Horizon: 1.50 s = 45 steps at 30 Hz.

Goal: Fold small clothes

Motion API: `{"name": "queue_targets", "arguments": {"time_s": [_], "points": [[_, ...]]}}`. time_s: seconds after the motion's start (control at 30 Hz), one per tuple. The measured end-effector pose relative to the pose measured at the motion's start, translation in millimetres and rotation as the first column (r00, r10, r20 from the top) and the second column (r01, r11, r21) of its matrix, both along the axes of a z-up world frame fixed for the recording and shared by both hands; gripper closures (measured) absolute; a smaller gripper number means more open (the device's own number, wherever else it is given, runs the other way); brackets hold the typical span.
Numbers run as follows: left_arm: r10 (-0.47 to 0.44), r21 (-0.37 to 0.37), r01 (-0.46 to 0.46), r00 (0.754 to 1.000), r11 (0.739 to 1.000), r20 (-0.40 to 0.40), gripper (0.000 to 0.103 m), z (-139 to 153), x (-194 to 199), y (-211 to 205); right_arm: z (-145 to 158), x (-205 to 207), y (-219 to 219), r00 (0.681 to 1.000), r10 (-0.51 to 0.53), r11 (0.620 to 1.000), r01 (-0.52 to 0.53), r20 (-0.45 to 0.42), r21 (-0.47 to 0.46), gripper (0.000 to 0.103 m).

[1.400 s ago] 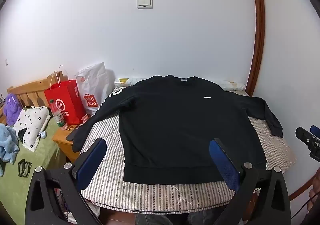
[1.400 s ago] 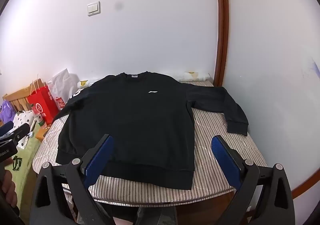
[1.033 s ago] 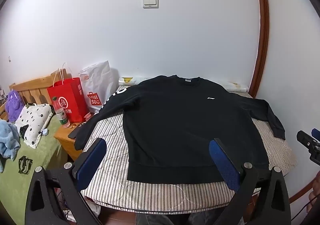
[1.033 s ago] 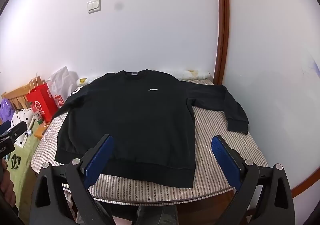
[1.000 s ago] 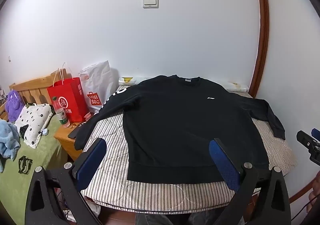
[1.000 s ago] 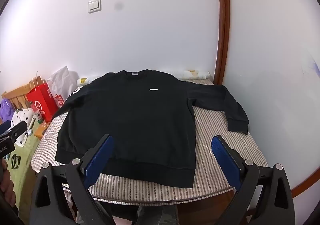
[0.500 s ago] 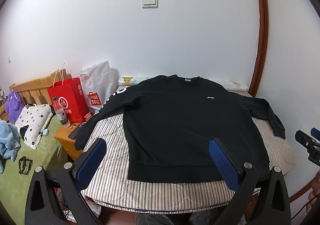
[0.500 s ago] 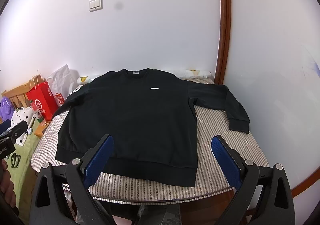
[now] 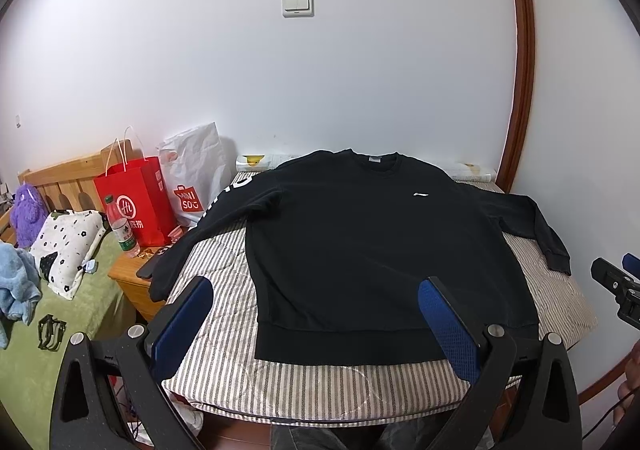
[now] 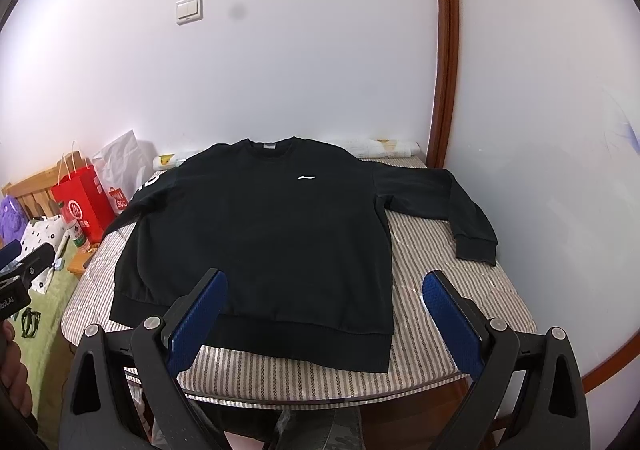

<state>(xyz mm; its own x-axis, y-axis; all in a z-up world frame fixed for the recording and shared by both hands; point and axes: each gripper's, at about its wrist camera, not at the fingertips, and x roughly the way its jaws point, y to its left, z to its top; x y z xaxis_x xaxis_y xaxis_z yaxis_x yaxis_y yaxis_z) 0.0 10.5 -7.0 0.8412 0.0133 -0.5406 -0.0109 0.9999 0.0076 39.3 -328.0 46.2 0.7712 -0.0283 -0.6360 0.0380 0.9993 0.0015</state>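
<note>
Black cloth fills the left wrist view: a sweatshirt lies flat, front up, on a striped table, collar at 12 o'clock, hem at 6. The left gripper hangs before the hem, jaws spread wide and holding nothing. At 9 o'clock one sleeve droops over the table edge toward a wooden nightstand, where a red bag, white bag and bottle stand. At 3 o'clock the right gripper pokes in.

From the right wrist view, the sweatshirt sits left of centre. The right gripper has its jaws wide apart, empty. Bare stripes lie at 3 o'clock beside the wall; the other sleeve bends there.
</note>
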Motion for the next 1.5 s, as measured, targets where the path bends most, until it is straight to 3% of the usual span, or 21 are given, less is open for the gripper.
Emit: {"name": "queue_targets", "arguments": {"time_s": [1.5], "points": [[0.001,-0.001,-0.001,1.0,1.0,0.0,0.0,0.1,-0.7,-0.8,4.7,-0.7,-0.4,1.0,0.0,1.0,0.0,0.004,-0.008,0.006]]}}
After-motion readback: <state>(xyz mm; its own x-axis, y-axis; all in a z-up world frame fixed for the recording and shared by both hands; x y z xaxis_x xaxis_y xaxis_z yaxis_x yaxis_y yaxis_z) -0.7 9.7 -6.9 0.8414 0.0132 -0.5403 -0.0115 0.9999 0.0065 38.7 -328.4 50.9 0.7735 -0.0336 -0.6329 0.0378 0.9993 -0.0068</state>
